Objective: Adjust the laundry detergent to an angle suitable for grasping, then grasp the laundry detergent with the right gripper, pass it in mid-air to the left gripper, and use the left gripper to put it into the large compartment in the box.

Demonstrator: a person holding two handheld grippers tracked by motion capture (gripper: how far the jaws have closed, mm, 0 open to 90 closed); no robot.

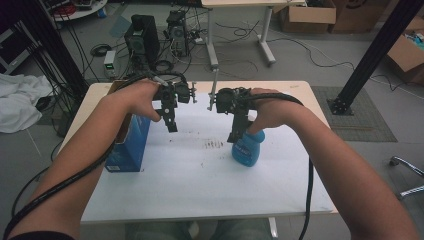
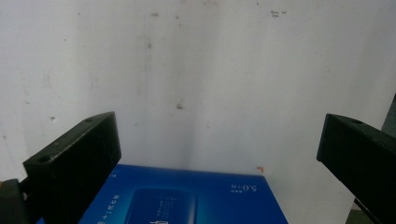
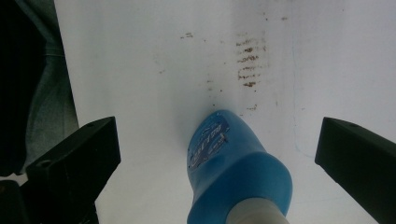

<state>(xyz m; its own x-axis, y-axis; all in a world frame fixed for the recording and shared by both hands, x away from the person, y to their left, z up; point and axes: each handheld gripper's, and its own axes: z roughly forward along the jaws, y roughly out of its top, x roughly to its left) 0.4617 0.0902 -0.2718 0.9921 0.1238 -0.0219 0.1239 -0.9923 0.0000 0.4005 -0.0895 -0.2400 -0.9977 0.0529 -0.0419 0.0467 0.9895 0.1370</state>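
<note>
The right gripper (image 1: 239,131) hangs with its jaws spread wide and nothing clamped, poised directly over the blue bottle (image 1: 248,148), which stands upright on the white worktop (image 1: 200,185); in the right gripper view the bottle (image 3: 236,172) sits between the two black jaws without touching either, its pale cap nearest the camera. The left gripper (image 1: 170,120) is likewise released and empty, hovering to the bottle's left, above the worktop and just beside the blue box (image 1: 131,145) at the left edge (the box's printed top (image 2: 187,198) shows low in the left gripper view). The bottle looks like smooth moulded plastic, rounded at the shoulders and flattened front and back, with a glossy label; it is probably light but slick, and its walls may give under pressure. The narrow neck below the cap, or the flatter faces of the body, seem the surest hold. The box is stiff cardboard with crisp corners. A patch of brownish smudges (image 1: 214,145) marks the matte worktop left of the bottle.
</note>
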